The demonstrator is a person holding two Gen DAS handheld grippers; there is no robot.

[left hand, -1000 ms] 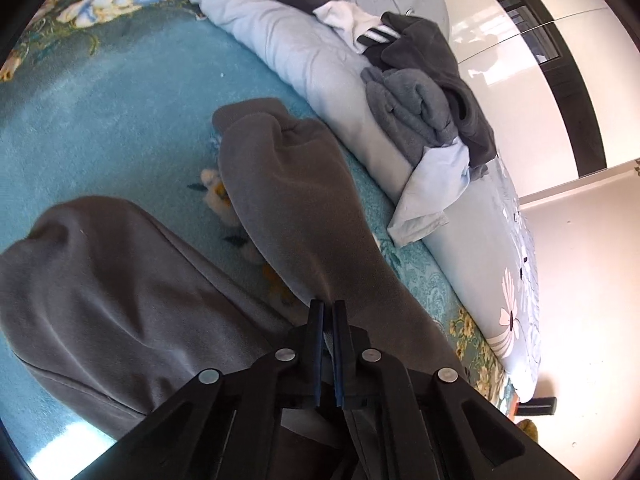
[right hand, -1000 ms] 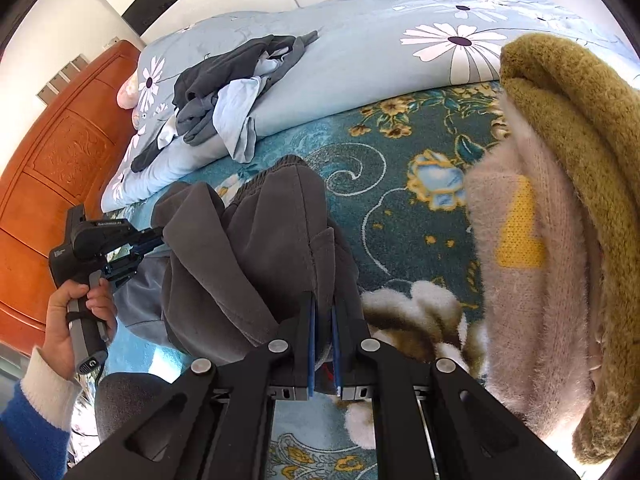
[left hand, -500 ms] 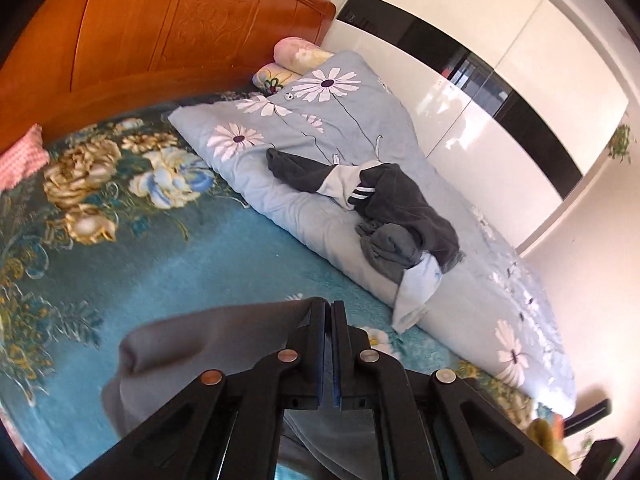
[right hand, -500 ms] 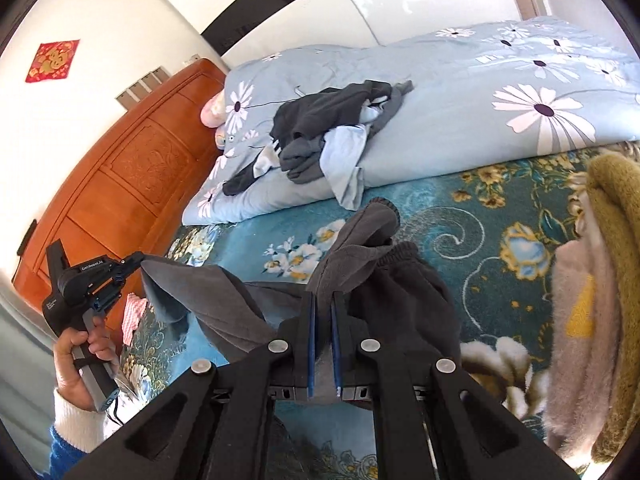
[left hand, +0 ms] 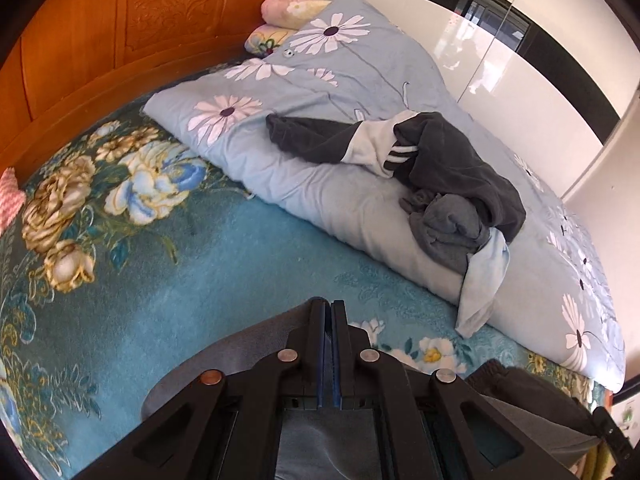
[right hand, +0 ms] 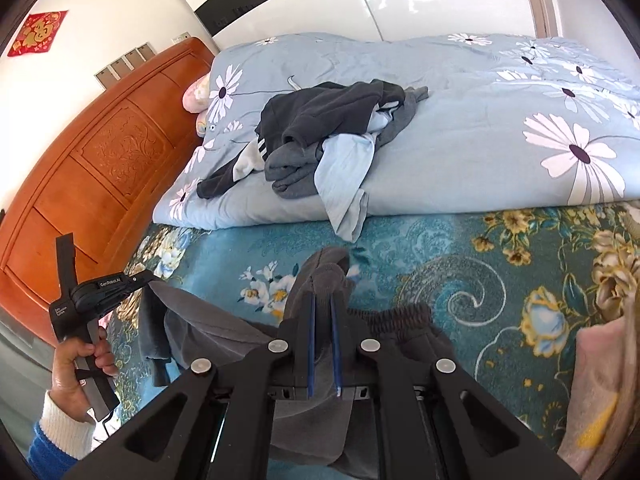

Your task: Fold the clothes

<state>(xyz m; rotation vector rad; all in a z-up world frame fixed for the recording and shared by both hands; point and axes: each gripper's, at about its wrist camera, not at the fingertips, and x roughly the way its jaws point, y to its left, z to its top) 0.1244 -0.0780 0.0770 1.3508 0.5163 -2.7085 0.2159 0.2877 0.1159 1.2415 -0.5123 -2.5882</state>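
Grey sweatpants [right hand: 208, 324] hang stretched between both grippers above the teal floral bedspread [right hand: 460, 264]. My left gripper [left hand: 330, 308] is shut on one end of the grey sweatpants [left hand: 240, 360]; it also shows in the right wrist view [right hand: 146, 278], held in a hand at the lower left. My right gripper [right hand: 323, 300] is shut on the other end, with the elastic waistband [right hand: 400, 316] bunched beside its fingers.
A light blue daisy duvet [left hand: 312, 120] lies along the far side of the bed with a pile of dark grey, white and pale blue clothes [left hand: 440, 184] on it. An orange wooden headboard [left hand: 100, 48] stands at the left. A pink and yellow knit [right hand: 600, 380] lies at the right.
Both grippers have lifted the sweatpants off the bedspread and pulled apart. The views tilted up from the cloth to the duvet and headboard.
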